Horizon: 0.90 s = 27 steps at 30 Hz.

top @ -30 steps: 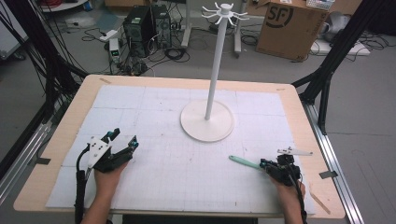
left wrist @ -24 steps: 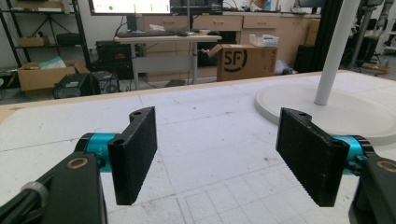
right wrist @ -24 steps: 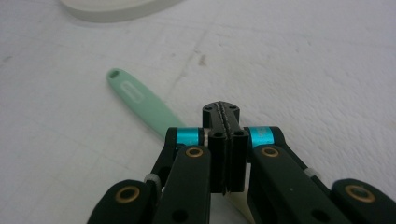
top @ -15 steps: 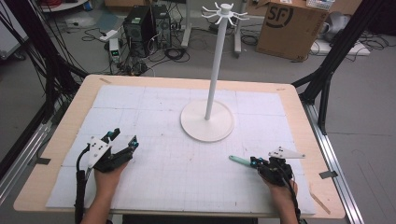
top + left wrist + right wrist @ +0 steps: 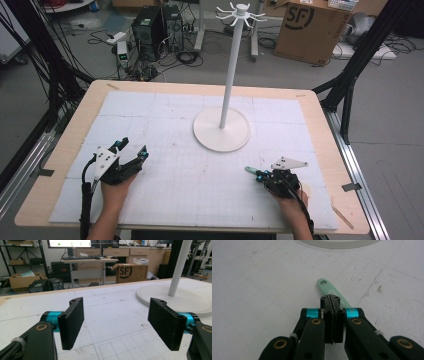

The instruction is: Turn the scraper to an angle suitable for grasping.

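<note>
the left gripper (image 5: 131, 151) rests low with its jaws spread wide, while the right gripper (image 5: 256, 173) has its jaws pressed tight together.

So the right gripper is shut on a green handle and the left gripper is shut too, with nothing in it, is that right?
Not quite. The left gripper is open: the left gripper view shows its fingers wide apart with nothing between them. The rest holds: the right gripper is shut on the green handle.
</note>
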Each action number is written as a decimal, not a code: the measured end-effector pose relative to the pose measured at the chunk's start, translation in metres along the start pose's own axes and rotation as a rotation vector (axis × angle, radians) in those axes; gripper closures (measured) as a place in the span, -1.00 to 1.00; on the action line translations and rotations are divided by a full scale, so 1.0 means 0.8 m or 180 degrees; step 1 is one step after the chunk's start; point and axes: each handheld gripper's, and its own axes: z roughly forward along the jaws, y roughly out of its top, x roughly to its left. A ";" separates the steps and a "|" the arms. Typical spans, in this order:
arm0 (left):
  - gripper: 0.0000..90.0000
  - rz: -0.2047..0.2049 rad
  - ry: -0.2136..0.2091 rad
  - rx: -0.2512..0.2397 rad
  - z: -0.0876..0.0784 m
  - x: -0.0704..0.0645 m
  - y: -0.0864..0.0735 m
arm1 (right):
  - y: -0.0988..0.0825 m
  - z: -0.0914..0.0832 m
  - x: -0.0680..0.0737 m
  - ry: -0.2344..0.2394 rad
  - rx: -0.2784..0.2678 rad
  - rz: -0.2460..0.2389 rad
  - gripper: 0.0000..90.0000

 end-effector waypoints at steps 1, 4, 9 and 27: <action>-0.34 0.0003 0.0000 -0.0001 0.000 0.000 0.000 | 0.001 0.001 0.000 -0.0013 0.0013 -0.0009 1.00; -0.34 0.0004 0.0003 0.0002 0.000 0.000 0.000 | 0.005 0.005 -0.001 -0.0060 0.0033 -0.0002 1.00; -0.34 0.0003 0.0003 0.0002 0.000 0.000 0.000 | 0.008 0.009 -0.002 -0.0134 0.0057 0.0000 1.00; -0.34 0.0013 0.0004 0.0017 0.000 0.000 0.000 | 0.013 0.017 -0.019 -0.0429 0.0009 0.0268 1.00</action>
